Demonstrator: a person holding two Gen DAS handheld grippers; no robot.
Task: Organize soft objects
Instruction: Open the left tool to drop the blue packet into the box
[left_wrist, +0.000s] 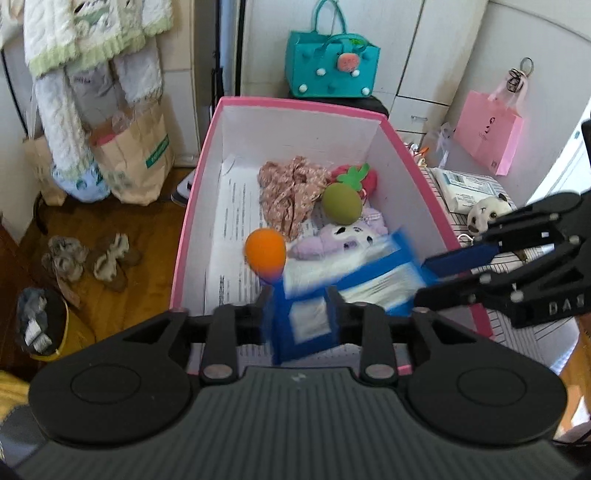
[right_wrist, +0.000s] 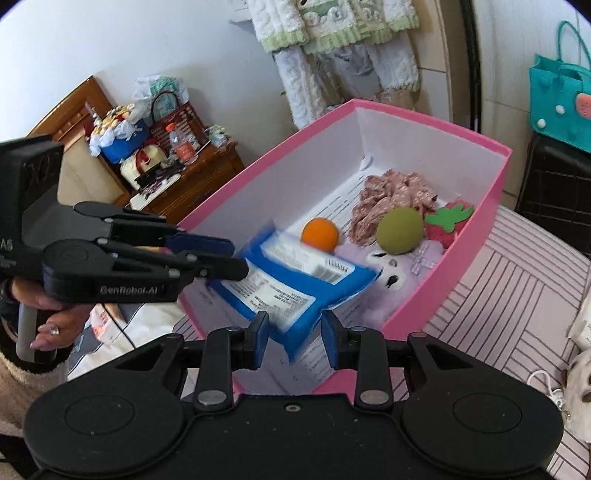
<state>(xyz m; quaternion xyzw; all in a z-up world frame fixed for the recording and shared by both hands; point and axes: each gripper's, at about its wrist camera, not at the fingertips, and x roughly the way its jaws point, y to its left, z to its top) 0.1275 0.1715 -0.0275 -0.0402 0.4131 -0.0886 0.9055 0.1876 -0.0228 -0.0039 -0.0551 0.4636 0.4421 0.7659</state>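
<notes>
Blue-and-white soft pack (right_wrist: 295, 280) is dropped over the pink box (right_wrist: 476, 236), between released left gripper (left_wrist: 301, 314) and right gripper (right_wrist: 293, 338) jaws.

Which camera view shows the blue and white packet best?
The right wrist view: the blue and white packet shows nearly whole over the pink box, its printed label visible. The left wrist view shows it blurred and partly hidden.
</notes>
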